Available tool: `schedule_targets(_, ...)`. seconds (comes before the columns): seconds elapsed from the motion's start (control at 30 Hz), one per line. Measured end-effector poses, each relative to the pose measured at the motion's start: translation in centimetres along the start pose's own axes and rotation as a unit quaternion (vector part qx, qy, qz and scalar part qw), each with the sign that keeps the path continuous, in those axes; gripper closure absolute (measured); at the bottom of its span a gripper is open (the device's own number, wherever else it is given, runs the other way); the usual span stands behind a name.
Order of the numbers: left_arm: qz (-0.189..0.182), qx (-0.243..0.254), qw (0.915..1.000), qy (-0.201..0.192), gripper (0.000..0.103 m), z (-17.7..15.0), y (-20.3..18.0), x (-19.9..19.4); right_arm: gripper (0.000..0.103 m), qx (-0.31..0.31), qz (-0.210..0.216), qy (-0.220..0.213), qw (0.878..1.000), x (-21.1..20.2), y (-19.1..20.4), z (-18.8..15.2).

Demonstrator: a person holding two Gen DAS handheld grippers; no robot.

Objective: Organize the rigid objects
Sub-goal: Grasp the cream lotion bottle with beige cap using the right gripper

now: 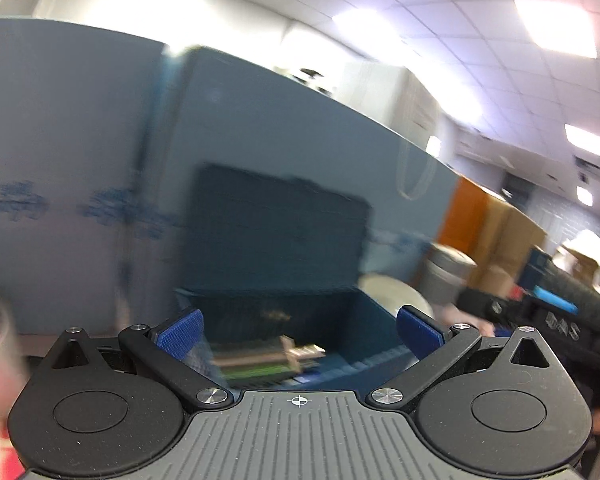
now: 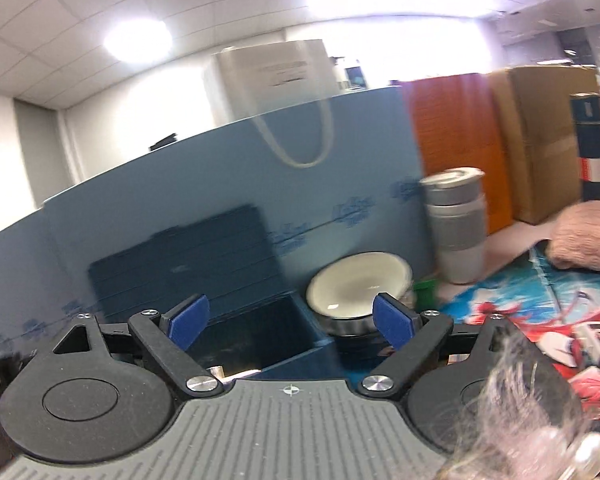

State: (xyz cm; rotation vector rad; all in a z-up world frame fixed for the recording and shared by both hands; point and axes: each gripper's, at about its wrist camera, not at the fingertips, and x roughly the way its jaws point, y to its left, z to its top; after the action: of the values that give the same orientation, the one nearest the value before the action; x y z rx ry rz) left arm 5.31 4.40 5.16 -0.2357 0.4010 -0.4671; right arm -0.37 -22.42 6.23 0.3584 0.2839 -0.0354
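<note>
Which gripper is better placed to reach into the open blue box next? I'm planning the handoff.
Left, probably. The left gripper is open and faces the blue box squarely. The right gripper, also open, has the box's corner and the white bowl ahead.

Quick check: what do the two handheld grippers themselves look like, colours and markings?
Both match: left gripper and right gripper have blue textured fingertip pads on black linkage arms with silver screws, round black side discs, and a grey ribbed body bearing a small white crosshair mark. No cables visible.
</note>
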Motion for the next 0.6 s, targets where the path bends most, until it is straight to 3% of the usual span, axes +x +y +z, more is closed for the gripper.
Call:
schedule_targets(0.3, -0.056, 0.091, 0.9922, 0.063, 0.000, -2.2, -4.3, 2.0, 0.013, 0.038, -0.063, 0.017, 0.997, 0.7, -5.4, -0.2)
schedule_targets(0.6, -0.064, 0.145, 0.9822, 0.101, 0.000, -3.8, -5.9, 2.9, 0.016, 0.093, -0.092, 0.106, 0.986, 5.6, -9.3, -1.1)
